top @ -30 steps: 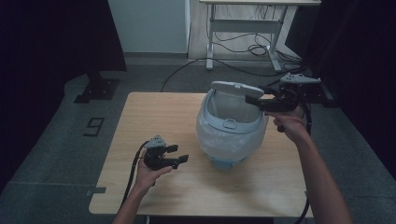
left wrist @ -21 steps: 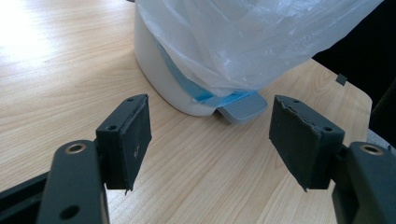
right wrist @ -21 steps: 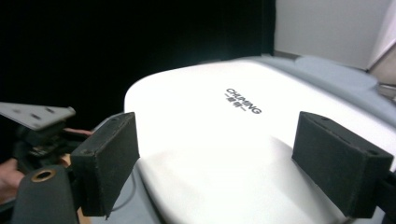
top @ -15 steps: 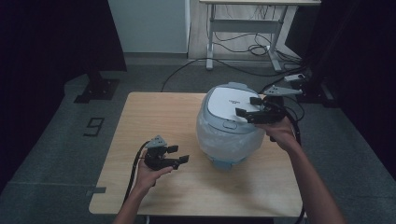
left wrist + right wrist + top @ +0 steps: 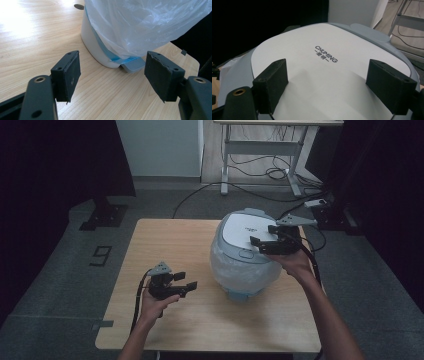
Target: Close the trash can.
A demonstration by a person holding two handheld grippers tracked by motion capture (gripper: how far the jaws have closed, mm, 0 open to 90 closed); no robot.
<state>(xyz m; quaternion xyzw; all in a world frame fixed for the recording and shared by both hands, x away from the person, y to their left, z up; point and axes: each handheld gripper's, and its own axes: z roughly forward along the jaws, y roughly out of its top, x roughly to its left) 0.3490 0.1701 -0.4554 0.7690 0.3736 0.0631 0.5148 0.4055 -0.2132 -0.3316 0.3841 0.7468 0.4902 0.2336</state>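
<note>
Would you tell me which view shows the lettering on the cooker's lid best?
The right gripper view: the lettering reads CHUMING on the white lid. The high view shows it as a tiny dark mark; the left gripper view shows the cooker's plastic-wrapped base.

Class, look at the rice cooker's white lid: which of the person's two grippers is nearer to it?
Right. The right gripper hangs open just above the lid; the left gripper is open low beside the cooker's base.

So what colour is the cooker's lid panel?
White lid panel with dark lettering, grey-blue surround; clearest in the right gripper view.
</note>
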